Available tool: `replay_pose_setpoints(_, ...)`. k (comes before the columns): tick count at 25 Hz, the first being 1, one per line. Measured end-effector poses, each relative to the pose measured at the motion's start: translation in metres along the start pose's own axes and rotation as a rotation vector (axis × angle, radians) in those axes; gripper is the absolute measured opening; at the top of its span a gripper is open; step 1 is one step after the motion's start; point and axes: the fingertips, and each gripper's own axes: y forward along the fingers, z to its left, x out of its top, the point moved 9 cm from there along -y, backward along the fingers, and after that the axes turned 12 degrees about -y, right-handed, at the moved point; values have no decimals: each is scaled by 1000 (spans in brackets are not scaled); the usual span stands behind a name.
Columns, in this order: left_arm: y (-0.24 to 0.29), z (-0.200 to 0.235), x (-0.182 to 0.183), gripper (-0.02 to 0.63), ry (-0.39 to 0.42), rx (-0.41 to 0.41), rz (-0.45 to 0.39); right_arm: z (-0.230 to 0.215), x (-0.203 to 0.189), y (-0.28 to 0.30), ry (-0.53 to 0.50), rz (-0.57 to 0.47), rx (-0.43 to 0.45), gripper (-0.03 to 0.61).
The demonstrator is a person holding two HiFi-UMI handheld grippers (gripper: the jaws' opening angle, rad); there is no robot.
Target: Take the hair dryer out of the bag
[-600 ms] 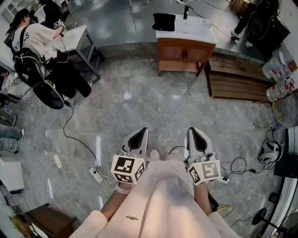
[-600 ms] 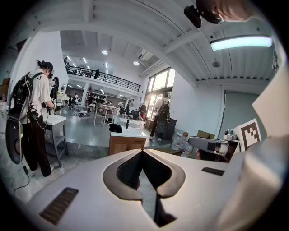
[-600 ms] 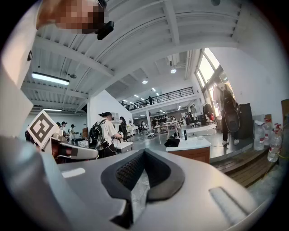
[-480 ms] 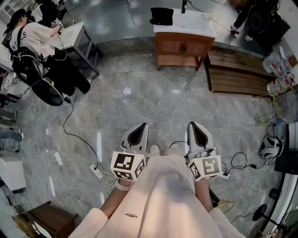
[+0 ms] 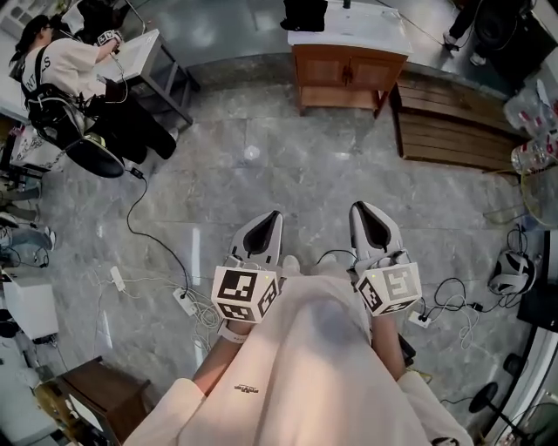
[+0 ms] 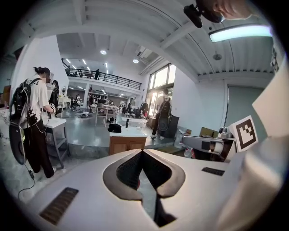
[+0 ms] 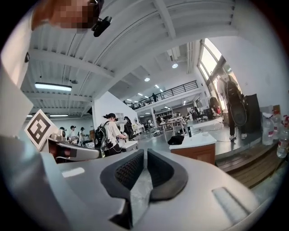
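Note:
A black bag (image 5: 305,13) lies on the white top of a wooden cabinet (image 5: 349,70) at the far edge of the head view. The bag (image 6: 114,128) and cabinet (image 6: 126,143) also show far ahead in the left gripper view, and the bag (image 7: 176,140) again in the right gripper view. No hair dryer is visible. My left gripper (image 5: 272,218) and right gripper (image 5: 362,209) are held side by side in front of my body, well short of the cabinet. Both are shut with nothing between the jaws, as their own views confirm for the left gripper (image 6: 142,151) and the right gripper (image 7: 145,151).
A person (image 5: 61,78) stands at a white table at the upper left. A slatted wooden platform (image 5: 453,131) lies right of the cabinet. Cables and power strips (image 5: 183,300) trail over the marble floor to the left, and a headset (image 5: 506,279) lies at the right.
The cabinet and bag have slid toward the top edge of the head view. Both grippers sit a little higher in the picture and stay shut.

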Motion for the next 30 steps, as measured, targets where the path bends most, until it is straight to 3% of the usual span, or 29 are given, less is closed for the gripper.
replay_pose_setpoints(6,24,-36,-2,8,12,-11,-18,-39,4,-14,-28,-37,0,40)
replay_pose_setpoints(15,60,-73,-11,8,27,-23,17,-79,-25,-29,59,0,-11,40)
replay_pose_setpoints(22,91,-55,2,8,15,1,29,-98,-29,12,74,24,2,40)
replay_pose_setpoints(30,161,10,51,8,-21,4,39,-113,-17,118,57,58,39,40)
